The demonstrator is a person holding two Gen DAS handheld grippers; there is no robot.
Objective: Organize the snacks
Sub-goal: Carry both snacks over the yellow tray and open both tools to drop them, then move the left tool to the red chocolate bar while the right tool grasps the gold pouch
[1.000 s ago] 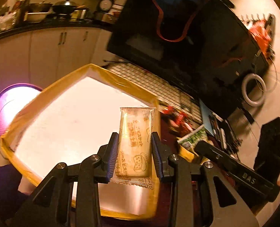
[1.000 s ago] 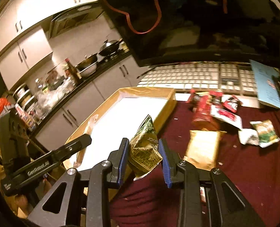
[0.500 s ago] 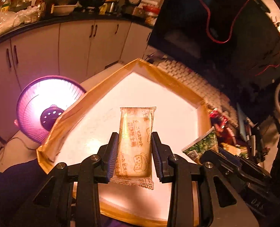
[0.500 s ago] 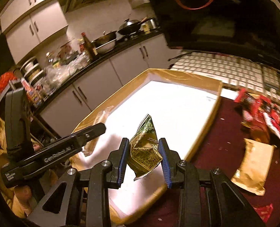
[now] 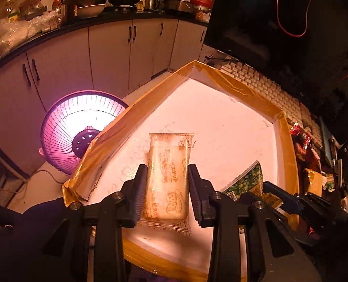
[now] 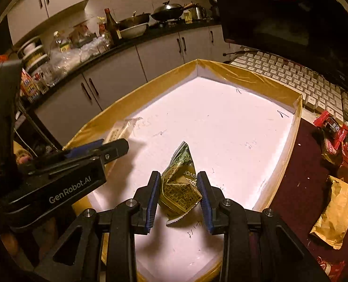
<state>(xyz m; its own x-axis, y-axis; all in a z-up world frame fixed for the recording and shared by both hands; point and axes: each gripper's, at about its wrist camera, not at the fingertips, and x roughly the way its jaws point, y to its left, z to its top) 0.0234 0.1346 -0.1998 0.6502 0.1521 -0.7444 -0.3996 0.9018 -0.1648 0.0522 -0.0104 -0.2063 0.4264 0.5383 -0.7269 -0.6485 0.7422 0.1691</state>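
Note:
A clear-wrapped biscuit packet (image 5: pixel 168 155) stands upright between the pads of my left gripper (image 5: pixel 167 171), which is shut on it. It hangs over the near left part of a white tray with a brown taped rim (image 5: pixel 232 82). My right gripper (image 6: pixel 178 176) is shut on a crumpled green snack packet (image 6: pixel 182 185), held above the tray's white floor (image 6: pixel 221 122). In the left wrist view the green packet (image 5: pixel 247 183) shows to the right. In the right wrist view the left gripper (image 6: pixel 117 145) and its biscuit packet (image 6: pixel 120 129) reach in over the tray's left rim.
Right of the tray, on a dark red cloth (image 6: pixel 301 169), lie red packets (image 6: pixel 334 129) and a gold packet (image 6: pixel 336 213). A keyboard (image 6: pixel 303 82) and a dark monitor (image 5: pixel 279 23) stand behind. A purple slatted basket (image 5: pixel 80 136) sits left, below the tray. Kitchen cabinets (image 5: pixel 108 54) are beyond.
Both grippers have swung left and down, from beside the tray to above its white floor. Each keeps its packet. The loose snacks on the cloth have slid off to the right.

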